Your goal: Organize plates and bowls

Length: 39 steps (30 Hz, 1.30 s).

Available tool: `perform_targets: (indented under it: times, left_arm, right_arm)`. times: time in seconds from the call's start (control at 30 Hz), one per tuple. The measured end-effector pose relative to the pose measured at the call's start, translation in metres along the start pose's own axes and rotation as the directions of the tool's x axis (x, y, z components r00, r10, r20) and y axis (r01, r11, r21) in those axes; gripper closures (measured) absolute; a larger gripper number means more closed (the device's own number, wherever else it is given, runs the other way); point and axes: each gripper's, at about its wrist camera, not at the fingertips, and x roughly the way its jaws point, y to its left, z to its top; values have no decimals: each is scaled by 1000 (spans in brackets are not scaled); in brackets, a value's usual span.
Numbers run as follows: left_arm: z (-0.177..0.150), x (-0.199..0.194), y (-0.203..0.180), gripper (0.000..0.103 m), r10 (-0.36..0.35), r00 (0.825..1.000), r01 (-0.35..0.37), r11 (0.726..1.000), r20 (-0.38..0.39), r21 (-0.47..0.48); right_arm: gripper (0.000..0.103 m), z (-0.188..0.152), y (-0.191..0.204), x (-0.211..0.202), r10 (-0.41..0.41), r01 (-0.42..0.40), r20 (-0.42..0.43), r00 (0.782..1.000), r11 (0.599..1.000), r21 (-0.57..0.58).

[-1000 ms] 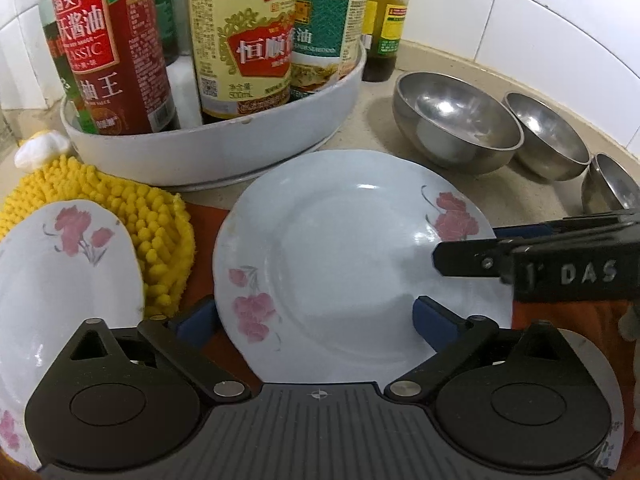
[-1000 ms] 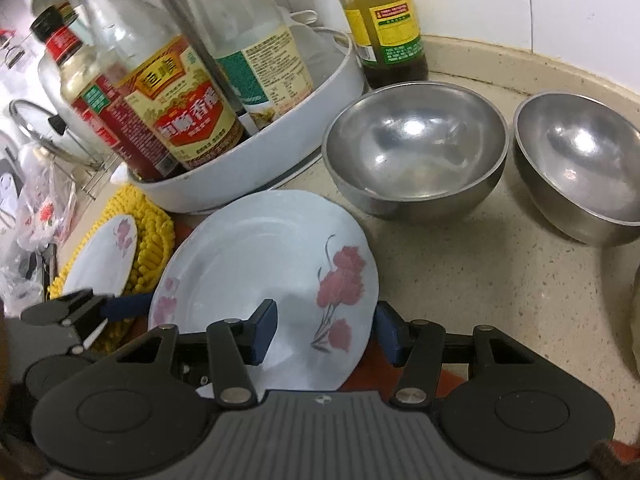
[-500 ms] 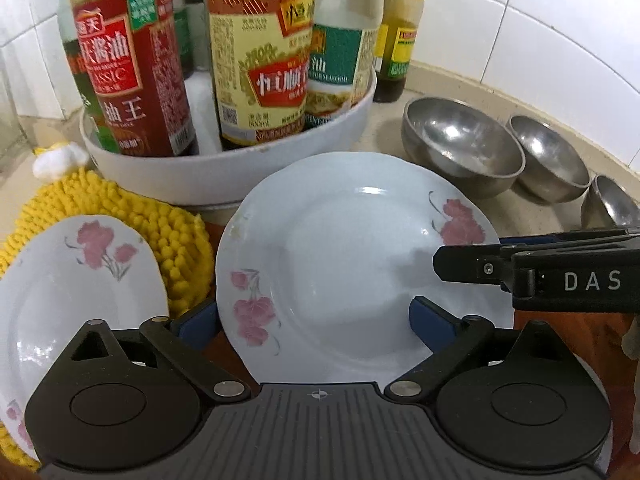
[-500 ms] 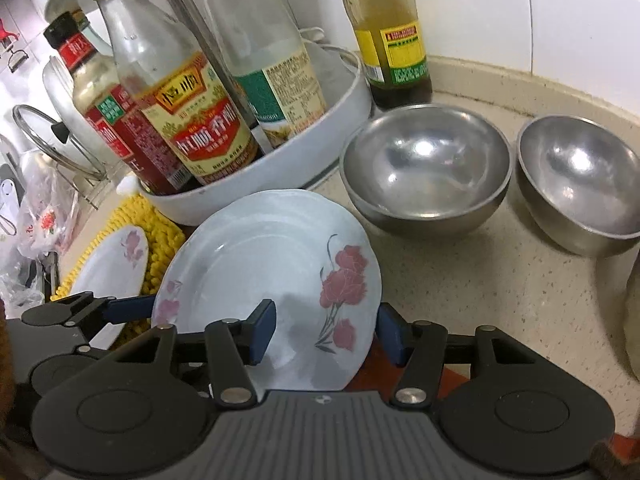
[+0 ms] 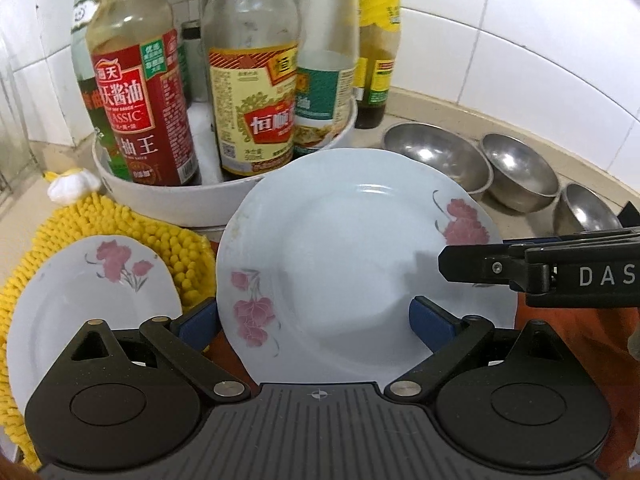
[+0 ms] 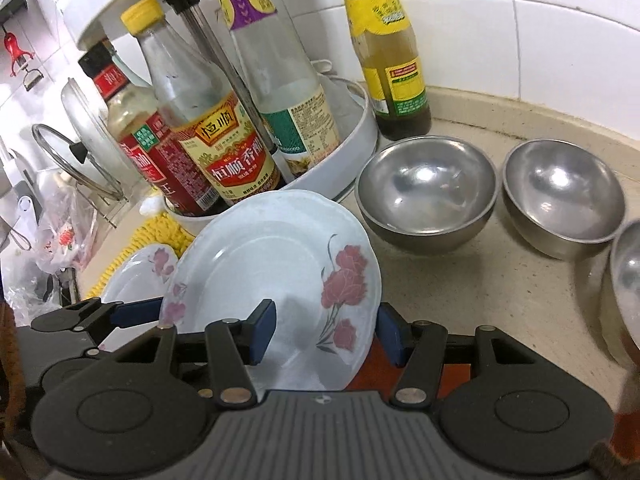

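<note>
A large white plate with pink flowers (image 5: 344, 256) is held tilted, raised off the counter, by both grippers; it also shows in the right wrist view (image 6: 276, 276). My left gripper (image 5: 316, 320) is shut on its near-left rim. My right gripper (image 6: 326, 332) is shut on its right rim and enters the left wrist view from the right (image 5: 540, 268). A smaller flowered plate (image 5: 84, 300) lies on a yellow mat (image 5: 120, 220) to the left. Three steel bowls (image 6: 428, 192) (image 6: 564, 196) (image 6: 628, 280) stand on the counter to the right.
A white round tray (image 5: 224, 196) with several sauce bottles (image 5: 140, 96) stands right behind the plate. A green-capped bottle (image 6: 388, 64) stands by the tiled wall. An orange cloth (image 5: 560, 336) lies under the plate. Pot lids in a rack (image 6: 68, 148) are far left.
Both grippers have lifted the large plate and tilted its far edge up; it now hides part of the tray's front. The bowls and small plate have not moved.
</note>
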Motion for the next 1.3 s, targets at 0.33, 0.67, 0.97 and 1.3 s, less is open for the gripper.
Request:
perform_targets:
  times: [0.33, 0.67, 0.97, 1.3]
  left_arm:
    - [-17, -13, -23, 3, -51, 999, 51, 996, -5, 67]
    - [-49, -23, -51, 3, -111, 993, 116, 981, -41, 154]
    - [-76, -28, -69, 3, -151, 985, 165, 963, -84, 212]
    - [-90, -34, -89, 9, -211, 973, 230, 919, -91, 321]
  right_arm:
    - [52, -29, -7, -35, -41, 40, 14, 999, 998, 57]
    - [52, -79, -13, -71, -102, 103, -9, 995, 988, 116]
    - [52, -117, -21, -87, -151, 155, -36, 988, 973, 168]
    - [52, -134, -17, -87, -192, 197, -49, 980, 972, 132]
